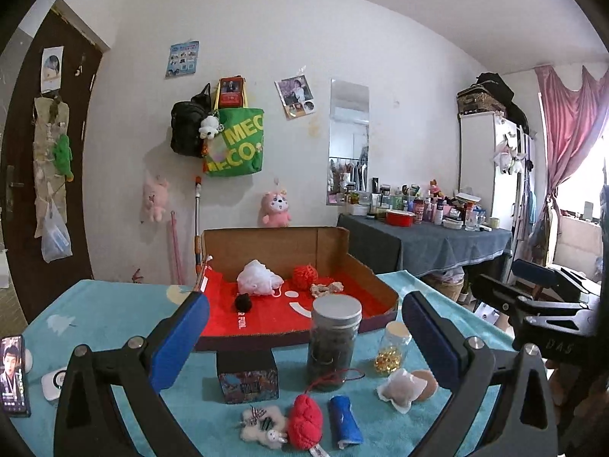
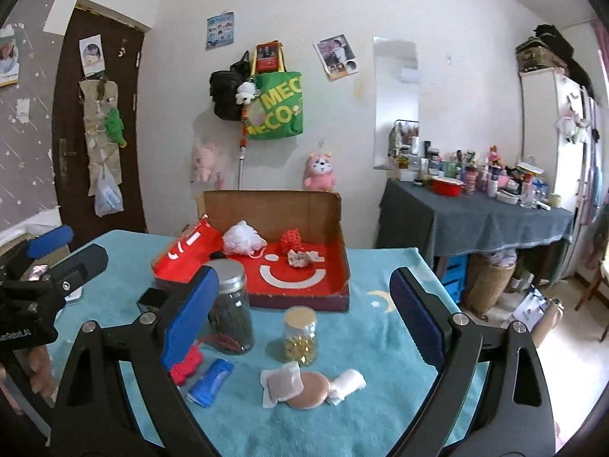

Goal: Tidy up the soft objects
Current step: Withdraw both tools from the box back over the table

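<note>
Lying before the spread right tool: tan pad.

two jars stand near a phone

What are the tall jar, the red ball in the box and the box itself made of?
Tall jar: clear glass or hard plastic, can't tell which; dark contents show through, and the lid looks like brushed metal.
Red ball: looks like yarn or crochet, with a fuzzy, stringy, matte surface.
Box: corrugated cardboard, raw brown inside the flaps, with a printed red floor.
</note>
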Available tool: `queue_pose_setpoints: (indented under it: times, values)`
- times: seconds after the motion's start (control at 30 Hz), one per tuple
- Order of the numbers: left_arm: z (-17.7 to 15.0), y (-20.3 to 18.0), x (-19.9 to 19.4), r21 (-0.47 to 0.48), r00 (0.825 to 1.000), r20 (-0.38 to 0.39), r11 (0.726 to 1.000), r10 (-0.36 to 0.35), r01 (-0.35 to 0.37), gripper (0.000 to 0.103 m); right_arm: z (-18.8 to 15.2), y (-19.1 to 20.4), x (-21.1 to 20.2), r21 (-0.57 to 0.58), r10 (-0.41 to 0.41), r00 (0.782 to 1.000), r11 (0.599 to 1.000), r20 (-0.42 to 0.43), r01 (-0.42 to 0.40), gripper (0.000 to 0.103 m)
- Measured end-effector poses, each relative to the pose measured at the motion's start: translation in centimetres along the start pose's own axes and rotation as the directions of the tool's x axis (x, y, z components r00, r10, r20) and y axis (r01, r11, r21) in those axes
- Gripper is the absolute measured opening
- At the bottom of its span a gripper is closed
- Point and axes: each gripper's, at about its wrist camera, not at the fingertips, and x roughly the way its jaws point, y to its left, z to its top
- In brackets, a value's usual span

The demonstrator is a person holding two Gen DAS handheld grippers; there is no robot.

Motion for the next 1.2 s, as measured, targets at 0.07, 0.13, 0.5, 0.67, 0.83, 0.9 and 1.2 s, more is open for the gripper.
queue_pose_setpoints:
  times: [0.07,0.13,0.5,0.67,0.83,0.9,1.2]
  values:
    - [-0.7,-0.1,-0.1,0.001,1.0,-0.008,1.0,-0.008,0.008,0.103,-0.7,0.0,-0.2,0.001,-0.008,1.0,1.0,0.002,0.008,0.093]
    - [-1.4,-0.3,0.0,-0.002,1.0,-0.018,1.0,-0.009,0.009,0.103,-1.3,0.1,-0.2,-0.005,-0.019,1.0,1.0,-0.002,0.019,0.093]
    - [-6.5,-0.4,2.3,-0.045,0.989,-0.147,0.999,-0.016,0.009,0.103,-5.8,0.2,0.6,0.0,-0.056,0.998,0.998,-0.037,0.056,0.093]
    - [-8.6,-0.1,3.6,-0.046,0.98,-0.198,0.999,0.009,-0.019,0.103,-8.3,0.1,2.1,0.002,-0.07,0.993,0.997,-0.099,0.071,0.093]
    - [-10.4,0.0,4.6,-0.045,0.968,-0.249,0.998,0.029,-0.041,0.103,-10.3,-0.2,3.7,0.007,-0.078,0.984,0.997,-0.159,0.081,0.093]
    - [-11.1,0.2,5.0,-0.046,0.962,-0.269,0.998,0.038,-0.052,0.103,-11.0,-0.3,4.2,0.015,-0.076,0.98,0.997,-0.185,0.08,0.093]
    - [-12.3,0.7,5.8,-0.053,0.944,-0.327,0.996,0.053,-0.074,0.103,-13.0,-0.4,6.0,0.026,-0.074,0.962,0.996,-0.264,0.084,0.093]
